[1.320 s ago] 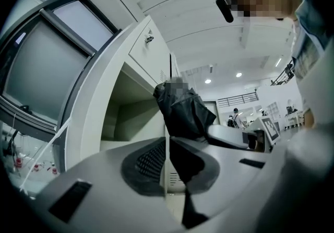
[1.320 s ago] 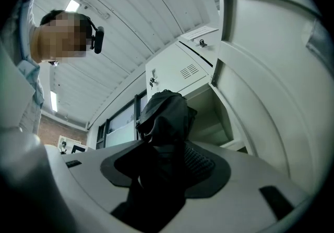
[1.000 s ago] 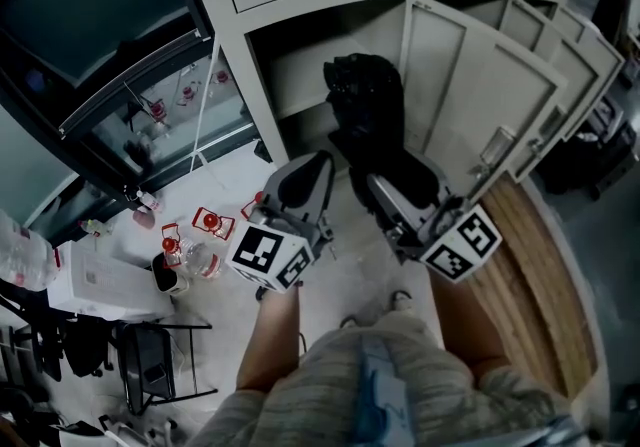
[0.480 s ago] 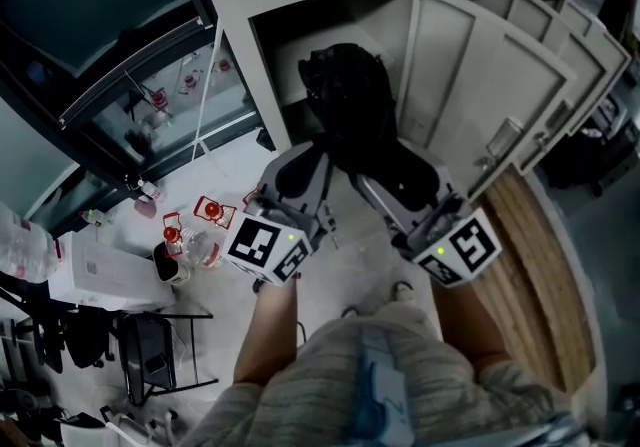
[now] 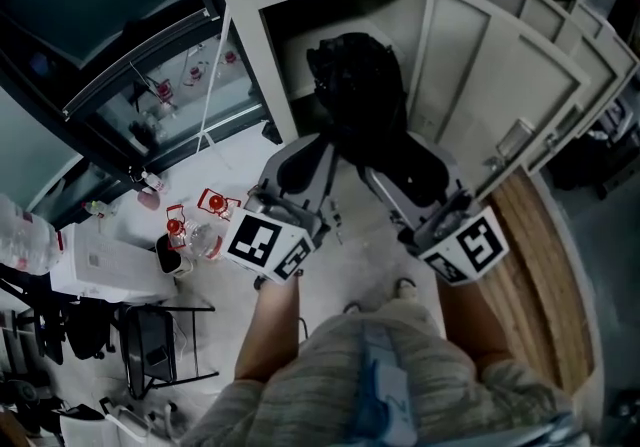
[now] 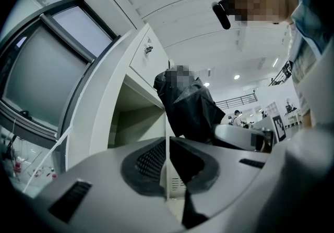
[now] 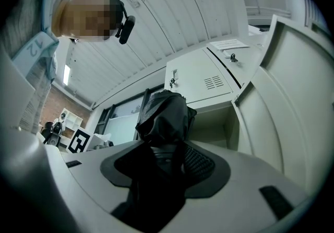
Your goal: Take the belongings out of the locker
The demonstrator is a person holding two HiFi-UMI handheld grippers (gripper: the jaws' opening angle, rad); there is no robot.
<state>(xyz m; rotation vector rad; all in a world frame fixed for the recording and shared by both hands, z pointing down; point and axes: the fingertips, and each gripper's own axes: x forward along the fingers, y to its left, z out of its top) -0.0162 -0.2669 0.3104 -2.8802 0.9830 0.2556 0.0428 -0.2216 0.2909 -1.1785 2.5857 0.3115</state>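
There is one black bag [image 5: 355, 95], one open locker [image 5: 262, 55] with its door [image 5: 500, 85] swung out to the right, and two hand-held grippers. The bag hangs at the mouth of the locker's open compartment. Whether its far side is still inside the locker cannot be made out. A few red-topped items [image 5: 210, 203] on the floor left of the locker are too small to identify. The right hand-held gripper [image 7: 166, 161] is clenched on the bag's lower fabric, its jaws held fairly wide by the bunched material. The left hand-held gripper [image 6: 167, 148], just left of the bag in front of the locker, has its jaws closed together with nothing between them.
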